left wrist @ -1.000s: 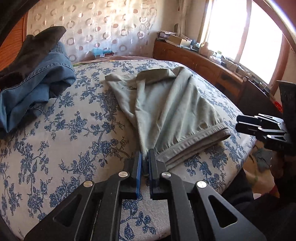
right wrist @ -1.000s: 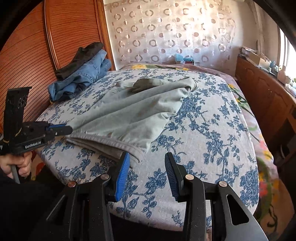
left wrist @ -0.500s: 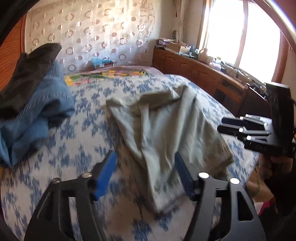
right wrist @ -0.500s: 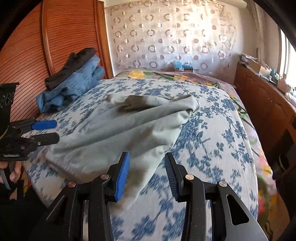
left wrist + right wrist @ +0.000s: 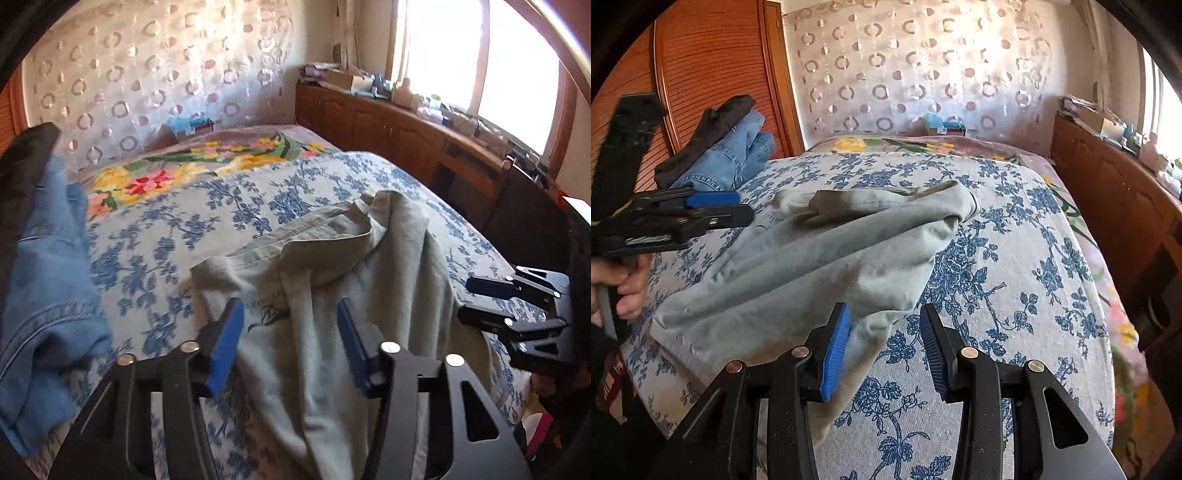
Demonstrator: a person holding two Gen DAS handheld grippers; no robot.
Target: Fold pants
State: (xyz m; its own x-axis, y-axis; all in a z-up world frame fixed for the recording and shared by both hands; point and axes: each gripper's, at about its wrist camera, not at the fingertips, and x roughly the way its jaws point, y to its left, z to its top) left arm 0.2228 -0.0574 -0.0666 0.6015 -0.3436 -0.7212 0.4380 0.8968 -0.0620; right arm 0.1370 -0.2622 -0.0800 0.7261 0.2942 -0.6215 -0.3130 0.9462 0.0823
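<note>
Matt grey-green cloth pants (image 5: pixel 332 295) on woven floral bedspread (image 5: pixel 1015 258); glossy ribbed wood wardrobe (image 5: pixel 713 66).

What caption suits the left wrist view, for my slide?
Open left gripper above grey-green pants on a floral bedspread, jeans at left.

Setting: home bedroom

We see a bed (image 5: pixel 1015 229) under a floral cover, a patterned curtain (image 5: pixel 923 66), and a wooden sideboard (image 5: pixel 388 125) below the window (image 5: pixel 480 55).

Both grippers (image 5: pixel 882 350) are black angular frames — ribbed blue pads (image 5: pixel 834 350), silver round screws.
</note>
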